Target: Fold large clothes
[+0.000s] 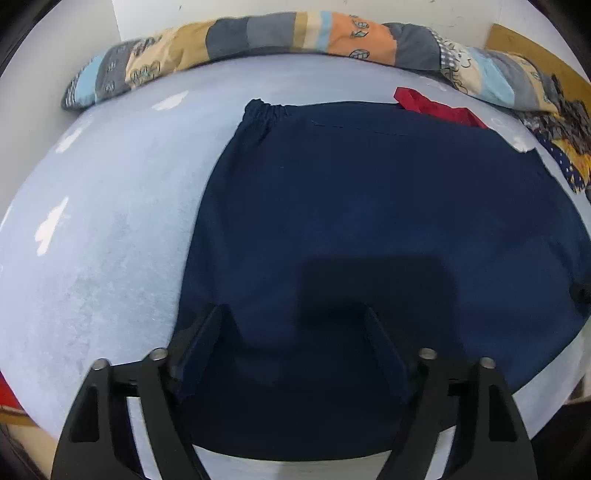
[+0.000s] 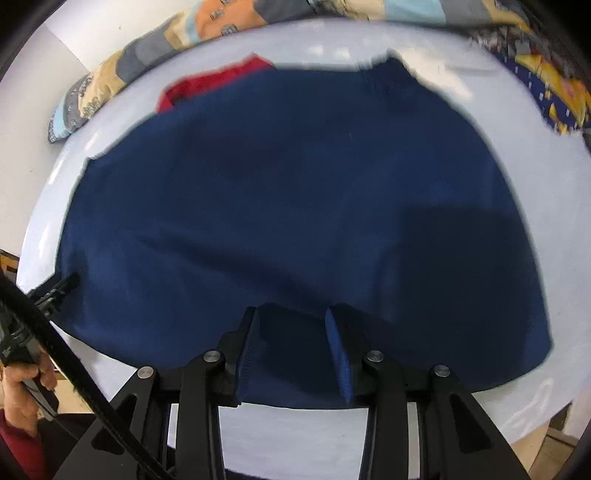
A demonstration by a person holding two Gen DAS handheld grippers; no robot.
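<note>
Your left gripper [image 1: 295, 314] is spread wide, grasping nothing, over the garment [image 1: 369, 221] — navy, flat on the sheet [image 1: 110, 221], filling mid-frame. Your right gripper [image 2: 295, 314] is parted too, over the near hem. A red cloth [image 2: 207, 85] peeks out at top — quilt [image 1: 258, 33] beyond.

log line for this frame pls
phase: fold | navy garment flat on light blue sheet | left claw open above it | right claw open above near hem | red cloth behind
</note>
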